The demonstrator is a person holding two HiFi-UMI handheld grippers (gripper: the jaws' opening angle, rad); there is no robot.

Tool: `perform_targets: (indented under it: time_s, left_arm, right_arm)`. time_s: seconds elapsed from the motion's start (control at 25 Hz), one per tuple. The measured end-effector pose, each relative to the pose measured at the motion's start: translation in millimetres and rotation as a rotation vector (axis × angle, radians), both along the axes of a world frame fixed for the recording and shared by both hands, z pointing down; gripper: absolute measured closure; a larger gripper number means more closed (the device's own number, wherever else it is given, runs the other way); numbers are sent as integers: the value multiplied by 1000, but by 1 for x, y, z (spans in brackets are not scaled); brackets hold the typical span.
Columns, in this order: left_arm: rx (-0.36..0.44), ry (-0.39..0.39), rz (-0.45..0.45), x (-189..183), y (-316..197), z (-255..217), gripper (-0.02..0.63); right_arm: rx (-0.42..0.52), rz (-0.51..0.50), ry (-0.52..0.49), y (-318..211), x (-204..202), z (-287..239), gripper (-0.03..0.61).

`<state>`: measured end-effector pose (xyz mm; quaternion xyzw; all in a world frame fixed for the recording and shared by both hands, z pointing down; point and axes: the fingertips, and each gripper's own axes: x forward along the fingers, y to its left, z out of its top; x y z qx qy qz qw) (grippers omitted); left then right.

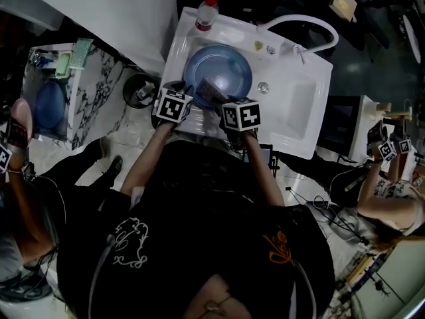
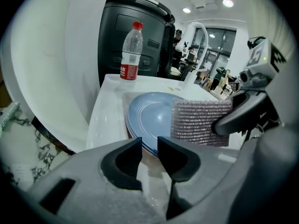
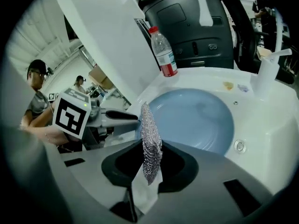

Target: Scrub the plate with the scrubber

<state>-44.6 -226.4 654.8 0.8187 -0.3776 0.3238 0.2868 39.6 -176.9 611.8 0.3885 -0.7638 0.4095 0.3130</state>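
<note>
A blue plate [image 1: 229,65] rests tilted in the white sink [image 1: 299,111]. My left gripper [image 1: 180,92] is at the plate's near-left rim. In the left gripper view the plate [image 2: 152,115] has its rim running into the narrow gap of my left gripper [image 2: 149,146], whose jaws are shut on it. My right gripper [image 1: 220,105] is shut on a silvery mesh scrubber [image 1: 211,90] over the plate's near edge. In the right gripper view the scrubber [image 3: 150,127] stands upright out of my right gripper [image 3: 152,153], just in front of the plate [image 3: 196,118].
A water bottle [image 1: 206,13] with a red cap stands at the sink's back left corner, and a white faucet [image 1: 302,24] arches over the back right. A black bin [image 1: 138,90] sits left of the sink. A marble counter [image 1: 93,92] holds another blue plate [image 1: 50,105]. People stand at both sides.
</note>
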Motion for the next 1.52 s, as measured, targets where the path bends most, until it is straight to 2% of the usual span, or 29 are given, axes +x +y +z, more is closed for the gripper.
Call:
perform_targets:
  time_s: [0.2,0.36,0.44,0.64,0.8,0.88,0.96,1.08,1.24,1.36,1.52]
  left_arm:
    - [-3,6,-1,-1,0,1,500]
    - [1,3,-4,-2,-1,1,500]
    - [7,-3,-2,-2,-2,1,500]
    - [7,-15,7,-2,1,0,500]
    - [12,-13,3,-2,1,0,500]
    - [16,-16,1,-3,1,0,500]
    - [21,-15,-1,-3,0,0,500]
    - [29,-14,-2,-2,1,0,500]
    - [38,-30,2,-2,1,0,502]
    - [43,-43,3,-2,1,0,503]
    - [85,-65,50,1,1,-5,503]
  right_arm:
    - [-48,-127,68,14,-9,8,498]
    - [-8,-262,268,4,10,13,497]
    - [-9,-294,333,2,23,15,497]
    - [-18,-231,345,-5,51,16,497]
    - [0,-193,413,-17,80,15,497]
    - [15,-164,416,-25,89,14,497]
    - [45,-130,443,-35,100,13,497]
    - [137,-105,535,-57,116,6,497]
    - [185,-82,578,-71,120,4,497]
    - [200,-65,580,-73,119,3,497]
    - [225,1,520,-69,120,-4,497]
